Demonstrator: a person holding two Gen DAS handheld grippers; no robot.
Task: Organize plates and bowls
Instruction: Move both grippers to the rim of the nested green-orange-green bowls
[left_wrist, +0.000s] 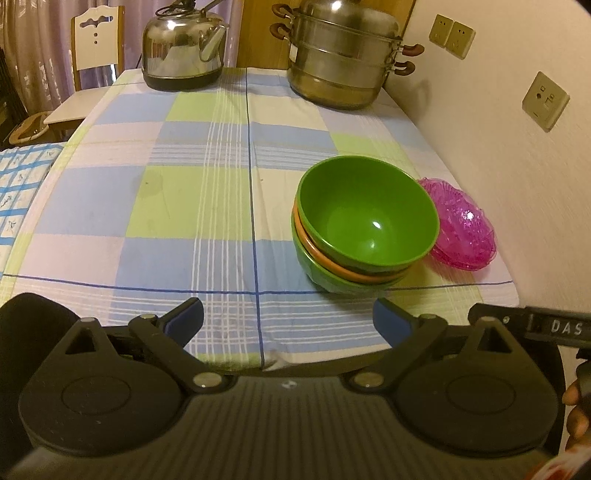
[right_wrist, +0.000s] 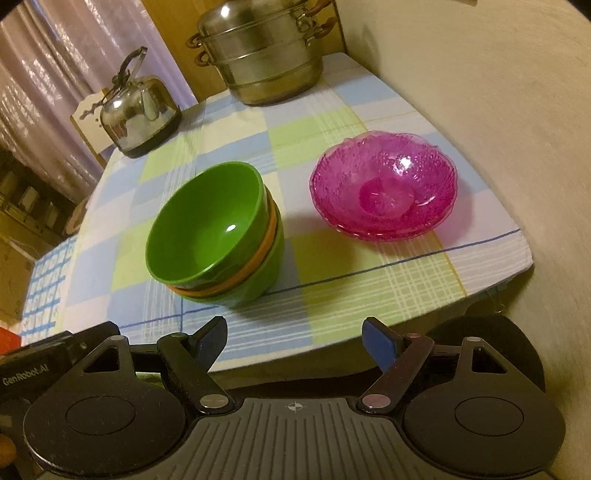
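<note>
Bowls are stacked three deep on the tabletop: green on top, an orange one showing as a rim in the middle, green at the bottom, with the top one sitting a bit tilted. Just to their right, near the wall, there's a small stack of pink glass dishes, close to the bowls but not touching. Both stacks sit toward the near right part of the checked cloth. At the far end you've got a kettle on the left and a big steamer pot on the right, well apart from the bowls. Left gripper hangs over the near edge with its fingers spread wide and nothing between them. Right gripper is the same deal, fingers wide apart and empty, hovering off the near edge with the bowls ahead on its left and the dishes ahead on its right.
</note>
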